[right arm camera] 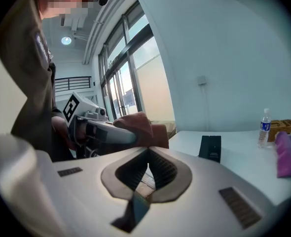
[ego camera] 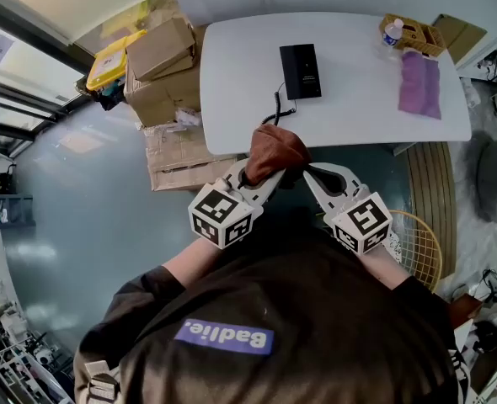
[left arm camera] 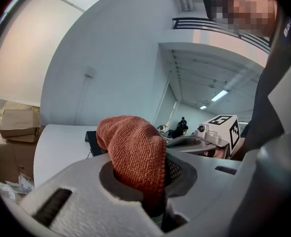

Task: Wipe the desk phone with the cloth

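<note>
The black desk phone [ego camera: 300,71] lies flat on the white table [ego camera: 232,66], its coiled cord [ego camera: 278,108] trailing toward the near edge. It also shows as the phone [right arm camera: 210,147] in the right gripper view. My left gripper [ego camera: 255,173] is shut on a rust-brown cloth [ego camera: 274,151], held in the air just off the table's near edge. That cloth [left arm camera: 135,152] bulges up out of the jaws. My right gripper [ego camera: 310,173] sits close beside it, shut with nothing between the jaws, its tip near the cloth [right arm camera: 138,127].
A purple cloth [ego camera: 419,84], a wicker basket [ego camera: 411,34] and a water bottle [ego camera: 392,30] sit at the table's far right. Cardboard boxes [ego camera: 160,66] are stacked on the floor left of the table. A wire basket [ego camera: 417,247] stands on the floor at right.
</note>
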### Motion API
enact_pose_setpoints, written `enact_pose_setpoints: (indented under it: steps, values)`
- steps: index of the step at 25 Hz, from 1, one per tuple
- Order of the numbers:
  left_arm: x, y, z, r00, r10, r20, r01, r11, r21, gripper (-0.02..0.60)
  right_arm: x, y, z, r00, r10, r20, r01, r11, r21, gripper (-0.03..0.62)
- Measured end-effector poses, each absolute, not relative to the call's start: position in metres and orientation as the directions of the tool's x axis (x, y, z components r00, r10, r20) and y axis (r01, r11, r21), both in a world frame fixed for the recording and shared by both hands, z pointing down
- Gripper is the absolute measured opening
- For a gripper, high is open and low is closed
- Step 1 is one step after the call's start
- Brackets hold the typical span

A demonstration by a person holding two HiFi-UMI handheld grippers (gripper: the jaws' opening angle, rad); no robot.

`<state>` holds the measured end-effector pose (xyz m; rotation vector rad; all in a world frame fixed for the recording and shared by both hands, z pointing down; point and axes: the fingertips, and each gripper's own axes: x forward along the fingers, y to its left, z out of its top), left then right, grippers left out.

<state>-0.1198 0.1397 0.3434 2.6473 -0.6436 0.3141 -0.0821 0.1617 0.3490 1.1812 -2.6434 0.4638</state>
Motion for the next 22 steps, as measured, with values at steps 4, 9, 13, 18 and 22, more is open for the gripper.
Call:
enact_pose_setpoints:
  steps: [4,9,13,18,22]
  values:
    - [-0.118,0.147,0.341,0.874,-0.384,0.299,-0.469,-0.825,0.313,0.061,-0.082,0.167,0.346,-0.653,-0.691,0.31,-0.755,0.628,-0.191,0.031]
    - [-0.117,0.157,0.341,0.878,-0.377,0.295,-0.461,-0.832,0.309,0.061,-0.081,0.179,0.348,-0.651,-0.691,0.315,-0.756,0.627,-0.187,0.031]
    - [-0.117,0.162,0.337,0.88,-0.367,0.302,-0.454,-0.838,0.303,0.061,-0.08,0.182,0.345,-0.651,-0.689,0.32,-0.756,0.627,-0.186,0.031]
    - [-0.117,0.163,0.329,0.883,-0.367,0.292,-0.446,-0.85,0.28,0.061,-0.087,0.187,0.344,-0.664,-0.677,0.318,-0.743,0.644,-0.182,0.031]
    - [-0.115,0.164,0.328,0.884,-0.371,0.283,-0.447,-0.848,0.285,0.061,-0.088,0.189,0.343,-0.665,-0.678,0.312,-0.743,0.643,-0.185,0.031]
